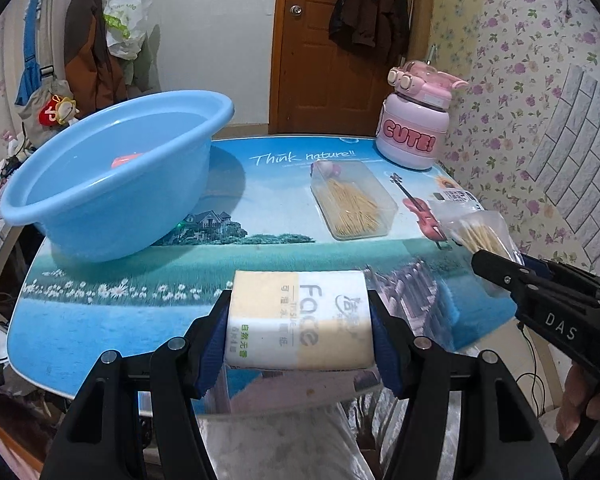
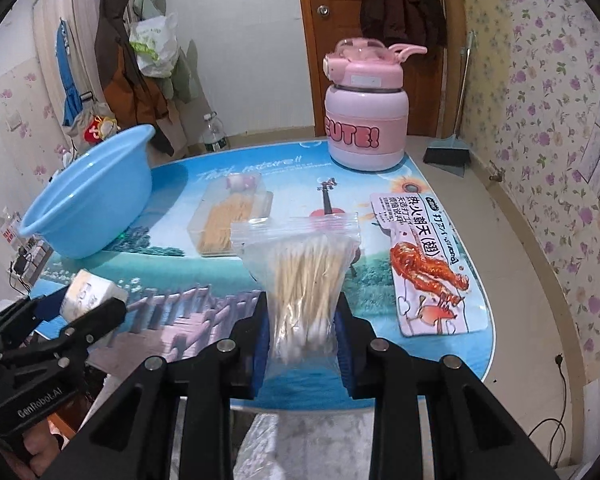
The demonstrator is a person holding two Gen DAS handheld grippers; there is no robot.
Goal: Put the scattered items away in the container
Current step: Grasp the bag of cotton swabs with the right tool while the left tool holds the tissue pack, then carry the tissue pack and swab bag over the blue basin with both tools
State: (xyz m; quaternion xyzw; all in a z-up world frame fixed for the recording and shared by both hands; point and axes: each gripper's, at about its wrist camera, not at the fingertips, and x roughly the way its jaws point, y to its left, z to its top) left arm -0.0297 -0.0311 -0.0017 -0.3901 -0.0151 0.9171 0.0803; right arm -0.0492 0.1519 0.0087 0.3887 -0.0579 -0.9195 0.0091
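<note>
A face-tissue pack point(image 1: 300, 320) sits between the blue pads of my left gripper point(image 1: 299, 300), which is shut on it just above the table's near edge. My right gripper point(image 2: 302, 304) is shut on a clear zip bag of cotton swabs point(image 2: 304, 264), held upright over the front of the table. The blue basin point(image 1: 112, 176) stands tilted at the back left with a small orange thing point(image 1: 126, 160) inside. A clear box of toothpicks point(image 1: 352, 200) lies mid-table. A snack packet point(image 2: 428, 260) lies flat at the right. In the right wrist view my left gripper point(image 2: 96, 300) shows with the tissue pack point(image 2: 88, 292).
A pink "CUTE!" bottle point(image 2: 364, 120) stands at the table's far edge. The table point(image 1: 140, 320) has a printed landscape cover. Coats and bags hang on the wall behind the basin, and a wooden door is beyond. A dustpan point(image 2: 446, 156) rests on the floor at the right.
</note>
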